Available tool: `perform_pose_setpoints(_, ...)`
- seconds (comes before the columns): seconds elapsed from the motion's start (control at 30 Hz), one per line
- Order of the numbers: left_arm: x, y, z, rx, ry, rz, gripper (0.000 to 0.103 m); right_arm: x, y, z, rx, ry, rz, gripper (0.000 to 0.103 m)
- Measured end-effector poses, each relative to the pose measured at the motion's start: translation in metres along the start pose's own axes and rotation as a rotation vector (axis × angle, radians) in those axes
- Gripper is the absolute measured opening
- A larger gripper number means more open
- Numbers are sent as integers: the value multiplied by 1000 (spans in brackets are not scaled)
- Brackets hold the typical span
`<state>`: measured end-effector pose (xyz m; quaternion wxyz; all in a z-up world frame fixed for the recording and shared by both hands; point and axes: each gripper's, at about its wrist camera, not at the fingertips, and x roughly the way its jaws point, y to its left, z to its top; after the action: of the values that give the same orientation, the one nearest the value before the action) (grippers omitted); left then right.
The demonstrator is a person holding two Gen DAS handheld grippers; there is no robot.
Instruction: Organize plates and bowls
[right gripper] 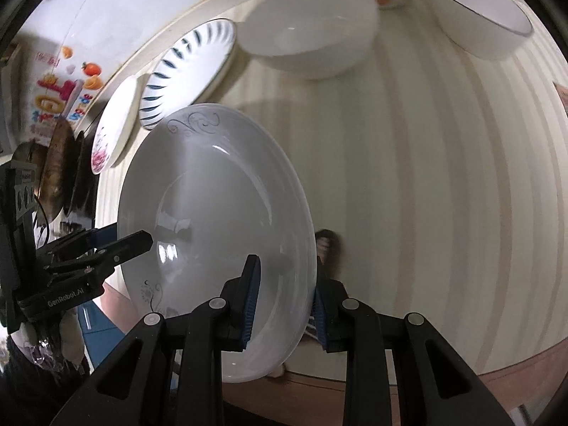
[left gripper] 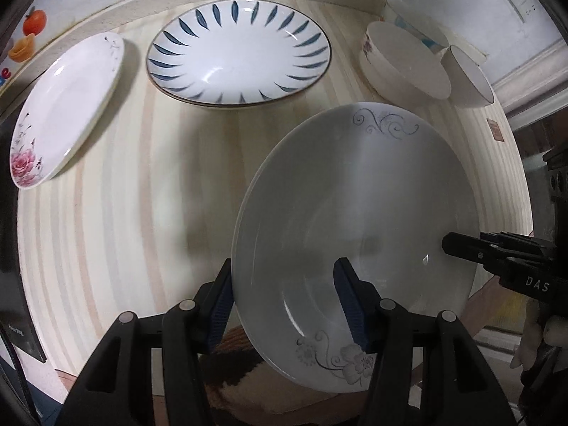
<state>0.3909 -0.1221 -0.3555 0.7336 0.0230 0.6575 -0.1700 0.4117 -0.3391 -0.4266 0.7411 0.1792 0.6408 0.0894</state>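
Plate w/ grey scroll pattern [left gripper: 358, 220] sat at the near right of the striped table [left gripper: 142, 184], overhanging the near edge, and I had both tongs on it. Left gripper [left gripper: 284, 305] straddled its near-left rim, one blue pad [left gripper: 349, 305] inside the dish, the other under the rim; looked pinched on. Right gripper [right gripper: 284, 301] bracketed the opposite rim the same way, pads [right gripper: 250, 301] against it. Blue-leaf plate [left gripper: 238, 53] lay at the far middle, rose plate [left gripper: 60, 106] far left. Three bowls clustered far right: big white bowl [left gripper: 401, 64], dark-rimmed bowl [left gripper: 468, 78] just beside it, a cartoon-print bowl [left gripper: 411, 17] behind.
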Motion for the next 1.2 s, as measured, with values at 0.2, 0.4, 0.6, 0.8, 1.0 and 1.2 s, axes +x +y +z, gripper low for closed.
perform_pose_setpoints(0.2,4,-3,-2,1,8,6,53,4,-13,0,27,7,8,30)
perform_pose_setpoints(0.4,8,-3,-6,-4,15,23,53,11,-16,-1,49,20,17,30)
perform_pose_setpoints(0.6,12,1,-10,2,18,38,53,18,-10,-2,49,30,6,30)
perform_pose_setpoints(0.8,-19,13,-7,14,-51,37,53,23,-8,1,74,54,6,30)
perform_pose_setpoints(1.0,-80,84,2,-136,-187,87,53,-44,15,19,63,-82,-65,39)
perform_pose_setpoints(1.2,-76,179,17,-361,-203,157,53,-43,133,94,-123,-173,69,54)
